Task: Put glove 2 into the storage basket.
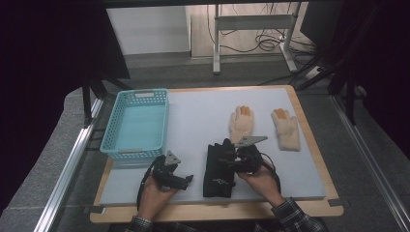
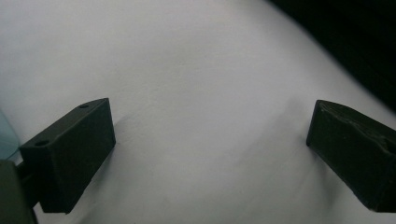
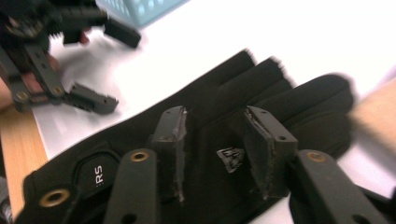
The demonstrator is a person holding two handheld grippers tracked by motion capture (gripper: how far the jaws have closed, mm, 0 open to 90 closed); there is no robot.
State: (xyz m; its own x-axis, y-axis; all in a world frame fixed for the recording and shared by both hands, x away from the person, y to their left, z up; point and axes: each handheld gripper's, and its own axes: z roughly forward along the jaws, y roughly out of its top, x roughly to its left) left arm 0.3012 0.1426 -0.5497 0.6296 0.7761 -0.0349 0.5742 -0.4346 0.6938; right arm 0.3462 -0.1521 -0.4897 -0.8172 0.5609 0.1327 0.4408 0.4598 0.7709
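While the left gripper [image 1: 186,180] hovers with jaws spread wide over bare grey mat [image 1: 203,113] at seven o'clock, the right gripper [image 3: 212,154], jaws parted, straddles the black glove [image 3: 261,102] lying at six o'clock.

Black glove's [image 3: 261,93] fingertips and left tongs [image 3: 100,70] motion-blurred.

Left gripper [image 2: 210,140]: two black jaws set wide apart, nothing between them. Beneath: pale grey table surface [image 2: 196,70], bare. Dark area at upper right; sliver of turquoise at the left edge.
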